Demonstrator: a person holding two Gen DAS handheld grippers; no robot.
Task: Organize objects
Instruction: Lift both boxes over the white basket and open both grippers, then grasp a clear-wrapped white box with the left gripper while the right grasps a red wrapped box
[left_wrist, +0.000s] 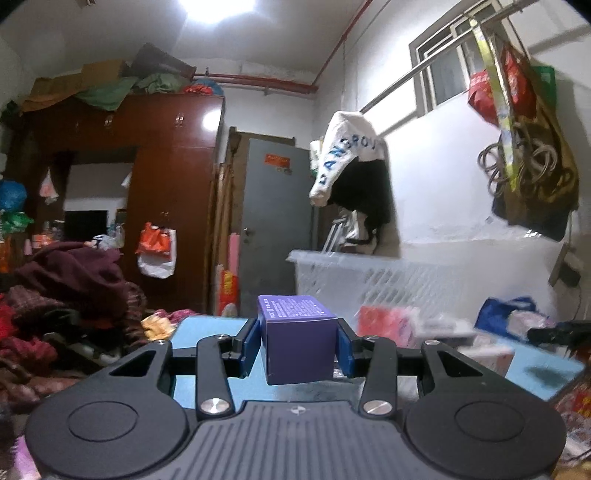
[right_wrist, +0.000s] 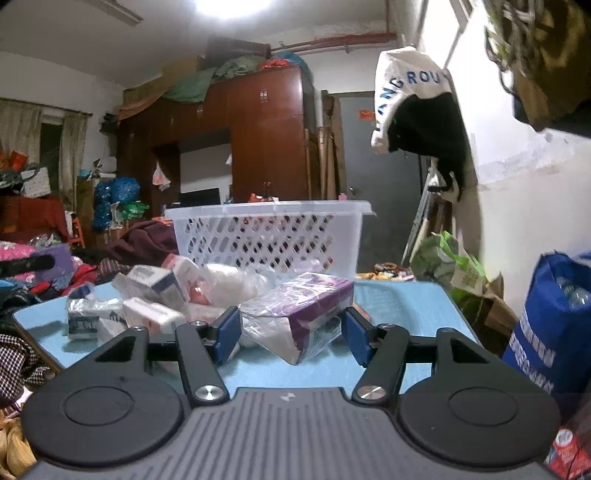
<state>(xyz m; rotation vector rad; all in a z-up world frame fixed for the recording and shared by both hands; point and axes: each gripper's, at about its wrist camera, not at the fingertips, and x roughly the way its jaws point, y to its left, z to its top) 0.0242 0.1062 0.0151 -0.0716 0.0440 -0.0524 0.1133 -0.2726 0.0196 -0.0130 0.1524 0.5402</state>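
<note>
Cluttered bedroom, blue worktop (right_wrist: 402, 306). Left tool (left_wrist: 300, 347) clenches purple box (left_wrist: 300, 350): stiff, light. Right tool (right_wrist: 290, 330) released around slippery wrapped pack (right_wrist: 295, 314); grip its sides.

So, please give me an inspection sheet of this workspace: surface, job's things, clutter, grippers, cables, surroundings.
Surface: blue table, partly bare.
Job's things: purple box; wrapped purple pack; white basket behind.
Clutter: small cartons and packets heaped on the table.
Grippers: left gripper shut on the purple box; right gripper straddles the pack, pads not pressing.
Cables: coiled cords hang on the wall.
Surroundings: wardrobe, clothes pile, blue bag.
</note>
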